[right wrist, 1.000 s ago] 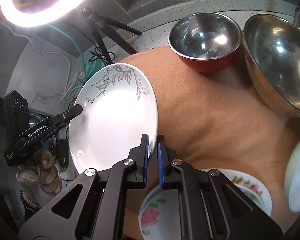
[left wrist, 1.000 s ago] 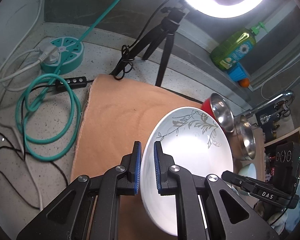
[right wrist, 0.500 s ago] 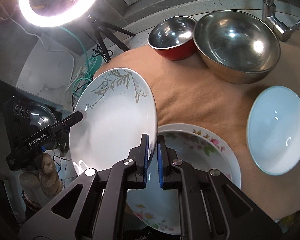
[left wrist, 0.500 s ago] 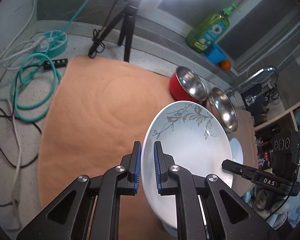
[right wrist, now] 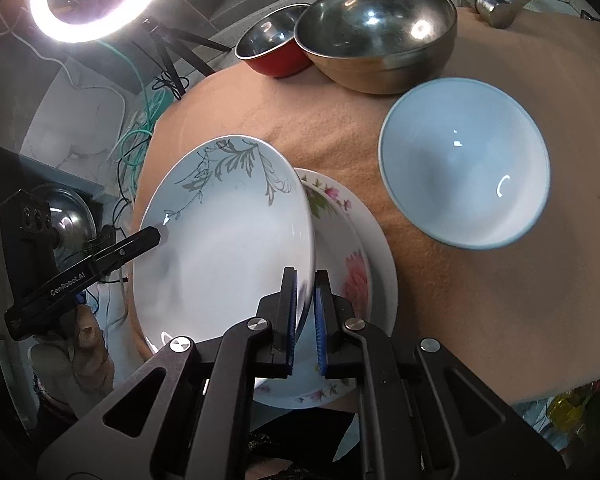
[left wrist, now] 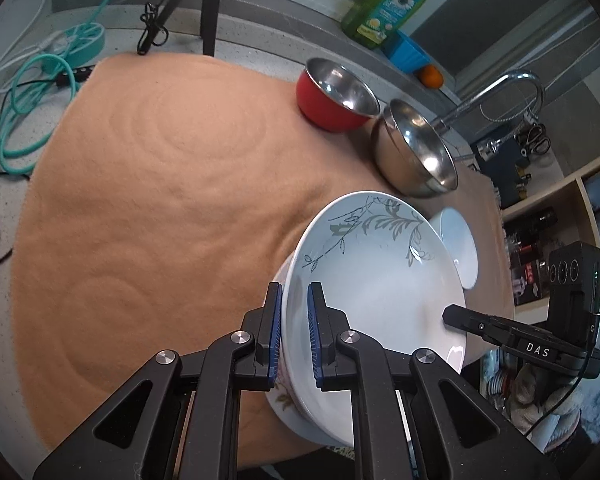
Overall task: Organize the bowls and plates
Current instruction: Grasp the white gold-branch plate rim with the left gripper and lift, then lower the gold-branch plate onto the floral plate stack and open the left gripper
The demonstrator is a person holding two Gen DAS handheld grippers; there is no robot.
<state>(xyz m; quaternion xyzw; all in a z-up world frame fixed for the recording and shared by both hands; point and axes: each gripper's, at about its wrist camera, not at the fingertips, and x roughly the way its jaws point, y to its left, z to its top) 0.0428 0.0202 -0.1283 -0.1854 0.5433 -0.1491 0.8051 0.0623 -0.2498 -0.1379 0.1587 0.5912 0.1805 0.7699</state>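
An orange cloth spreads ahead of both tools, covering the counter beneath them. On it, far ahead of the right gripper, sits a large steel bowl, with a red bowl touching it on its left. Nearer, ahead and to the right of that gripper, stands a pale blue bowl, apart from the plates. Directly under the right gripper lies a floral plate flat on the cloth.

The white plate with grey leaf pattern is held tilted above the floral plate, overlapping its left part; whether the two touch cannot be told. The right gripper is clamped on this plate's right rim, its blue pads pressed to both faces. The left gripper is clamped on the opposite rim, seen in the left wrist view with the plate extending ahead and to its right.

Beyond the cloth, ahead of the left gripper, a green soap bottle stands on the ledge, a small orange fruit near it.
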